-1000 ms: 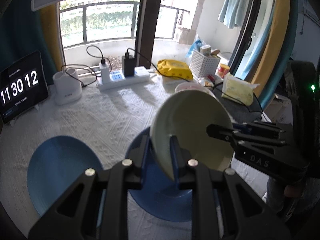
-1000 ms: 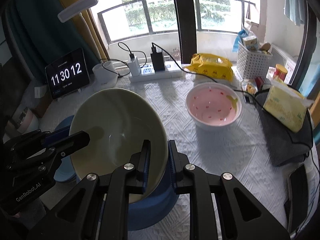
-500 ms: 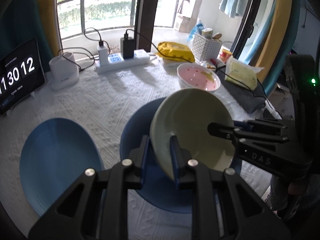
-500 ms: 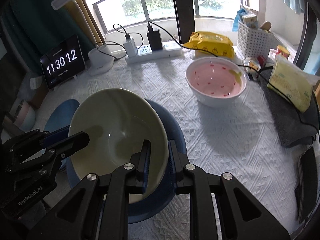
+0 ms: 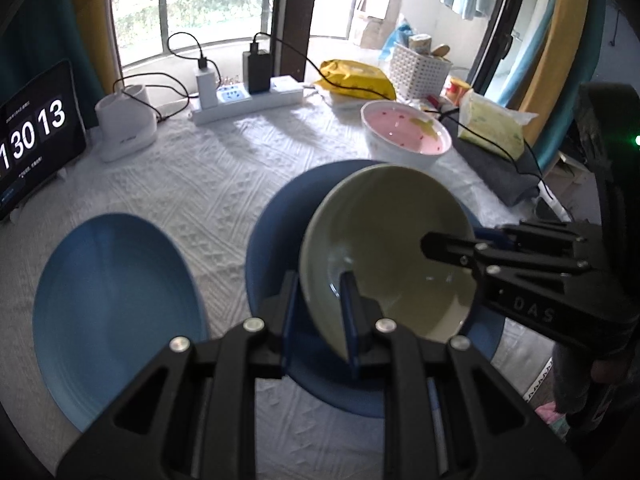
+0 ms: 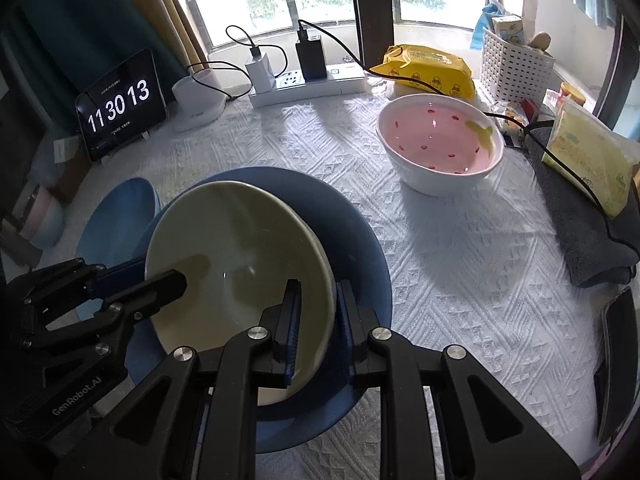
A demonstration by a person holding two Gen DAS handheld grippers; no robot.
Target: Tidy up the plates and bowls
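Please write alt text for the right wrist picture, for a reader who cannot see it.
Two black grippers, the right gripper and the left gripper, each pinch the rim of a pale green bowl above a dark blue plate on a white tablecloth. Behind stand a pink bowl and a clock.

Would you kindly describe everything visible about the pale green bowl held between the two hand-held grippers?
The pale green bowl is round, glossy and ceramic-looking, with an empty cream-green inside showing small glints. It is tilted, above the dark blue plate; whether its base touches the plate cannot be told. The left hand-held gripper is shut on one side of its rim, one finger inside and one outside, and the right hand-held gripper is shut on the opposite side likewise.
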